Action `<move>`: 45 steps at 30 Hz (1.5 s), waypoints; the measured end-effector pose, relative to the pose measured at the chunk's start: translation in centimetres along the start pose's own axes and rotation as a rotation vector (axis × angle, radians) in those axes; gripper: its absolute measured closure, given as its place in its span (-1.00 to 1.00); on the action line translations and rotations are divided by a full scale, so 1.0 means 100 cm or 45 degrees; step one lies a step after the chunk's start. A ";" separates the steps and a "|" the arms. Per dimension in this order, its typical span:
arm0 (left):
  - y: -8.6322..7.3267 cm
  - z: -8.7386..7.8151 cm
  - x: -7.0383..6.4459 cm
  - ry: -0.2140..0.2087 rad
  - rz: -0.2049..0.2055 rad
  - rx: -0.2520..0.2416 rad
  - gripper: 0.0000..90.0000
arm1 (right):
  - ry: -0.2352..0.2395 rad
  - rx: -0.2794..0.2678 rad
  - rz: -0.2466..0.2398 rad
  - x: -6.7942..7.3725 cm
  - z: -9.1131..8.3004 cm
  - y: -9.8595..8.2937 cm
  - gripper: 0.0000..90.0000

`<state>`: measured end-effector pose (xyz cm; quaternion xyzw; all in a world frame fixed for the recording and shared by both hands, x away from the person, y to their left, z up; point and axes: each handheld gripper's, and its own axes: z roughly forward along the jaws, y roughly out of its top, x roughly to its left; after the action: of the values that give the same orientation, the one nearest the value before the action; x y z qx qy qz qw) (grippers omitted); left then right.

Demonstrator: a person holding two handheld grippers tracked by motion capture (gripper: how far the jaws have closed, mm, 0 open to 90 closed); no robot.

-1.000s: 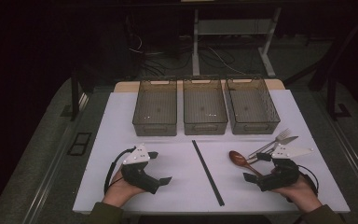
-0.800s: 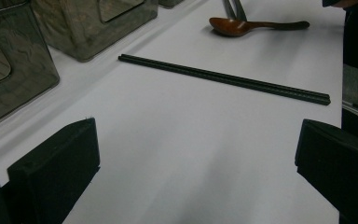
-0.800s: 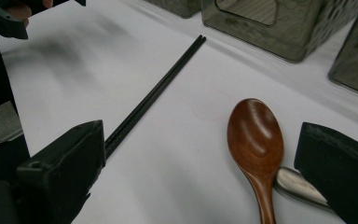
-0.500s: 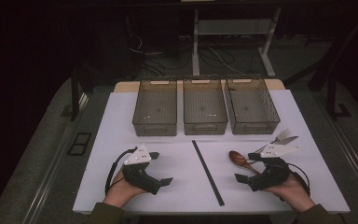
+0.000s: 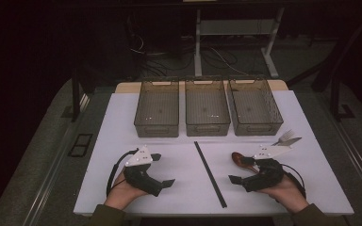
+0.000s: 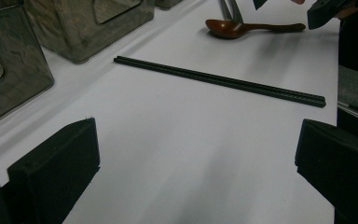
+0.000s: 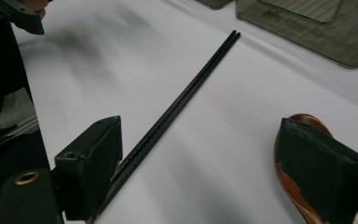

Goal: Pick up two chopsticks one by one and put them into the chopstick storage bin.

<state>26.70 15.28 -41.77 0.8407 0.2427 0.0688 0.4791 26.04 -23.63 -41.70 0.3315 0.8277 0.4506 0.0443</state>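
1. The left gripper (image 5: 162,169) rests low over the near left of the white table (image 5: 122,122), held in a hand (image 5: 122,190). Its jaws stand wide apart with nothing between them; in the left gripper view bare table lies in the gap.
2. The right gripper (image 5: 238,170) sits at the near right in the other hand (image 5: 285,190). It is released too, jaws spread and gripping nothing. In the right gripper view one jaw stands just beside the chopsticks (image 7: 182,98) and the other stands in front of the spoon (image 7: 303,140).
3. The chopsticks (image 5: 210,173), a dark pair lying side by side, run from near to far down the middle of the table, between the two grippers.
4. The brown spoon (image 5: 239,158) lies just past the right gripper, bowl toward the centre.
5. A fork (image 5: 286,138) lies farther right, near the right bin.
6. Three smoky clear bins stand in a row at the far side: left (image 5: 156,109), middle (image 5: 206,109), right (image 5: 255,108). All look empty.
7. No writing or brand can be read anywhere.
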 end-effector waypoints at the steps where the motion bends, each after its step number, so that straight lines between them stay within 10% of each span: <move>1: 0.000 0.000 0.000 0.000 0.000 0.001 -1.00 | 0.000 0.006 0.004 0.001 0.001 0.001 -0.64; 28: -0.001 0.001 -0.001 -0.005 -0.007 0.000 -1.00 | 0.103 0.204 -0.079 0.029 0.035 0.001 0.39; 45: -0.001 0.001 0.000 -0.007 -0.013 -0.001 -1.00 | 0.019 0.307 -0.149 0.047 0.053 -0.006 0.28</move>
<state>26.68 15.22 -41.95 0.8394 0.2456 0.0641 0.4805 24.03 -17.26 -44.26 0.2822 0.8942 0.3468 0.0241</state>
